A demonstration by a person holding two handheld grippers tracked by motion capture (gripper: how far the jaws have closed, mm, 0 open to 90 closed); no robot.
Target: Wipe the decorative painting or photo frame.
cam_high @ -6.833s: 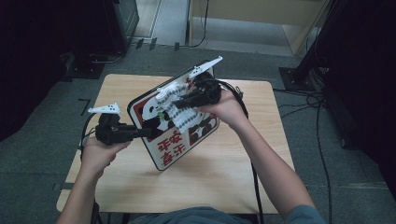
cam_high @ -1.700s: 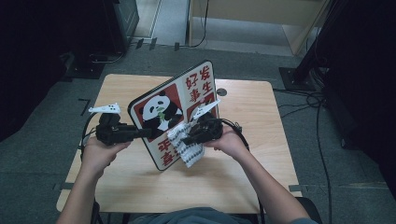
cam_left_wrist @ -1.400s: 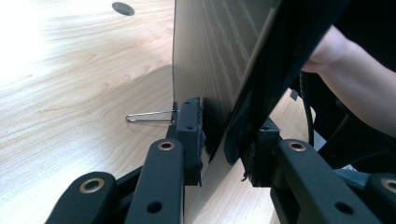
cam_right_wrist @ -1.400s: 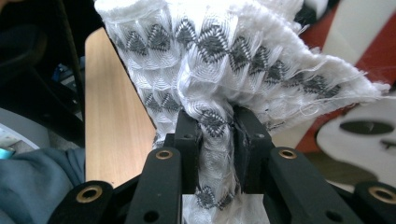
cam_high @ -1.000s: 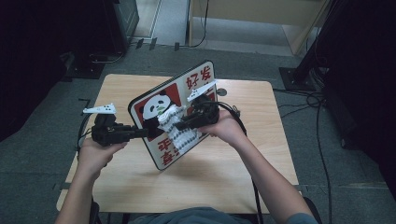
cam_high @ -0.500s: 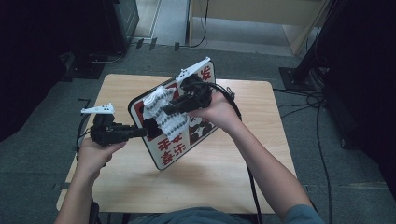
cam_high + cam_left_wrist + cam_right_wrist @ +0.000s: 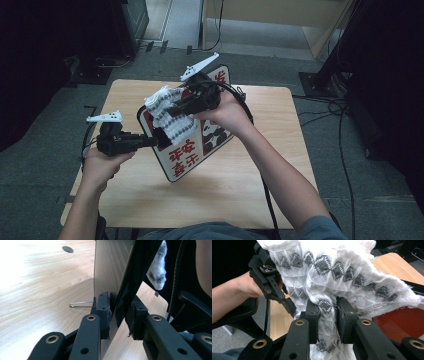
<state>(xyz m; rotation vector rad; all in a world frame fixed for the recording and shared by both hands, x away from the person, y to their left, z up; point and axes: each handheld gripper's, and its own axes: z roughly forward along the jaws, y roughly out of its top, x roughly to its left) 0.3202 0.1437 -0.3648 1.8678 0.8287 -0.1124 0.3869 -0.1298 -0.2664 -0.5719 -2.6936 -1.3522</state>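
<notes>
High view: one sign (image 7: 192,150) with red Chinese characters stands tilted on the wooden surface (image 7: 235,185); left tool (image 7: 156,141) clamps its edge, right tool (image 7: 172,111) presses one white patterned cloth (image 7: 170,117) against its face

Left gripper view: pads (image 7: 103,312) clamped on the sign's edge (image 7: 110,270)

Right gripper view: pads pinch the cloth (image 7: 332,277)

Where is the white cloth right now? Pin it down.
In the high view, the cloth is pinched in the right gripper, pressed against the upper part of the panda sign that the left gripper grips by its edge.
</notes>
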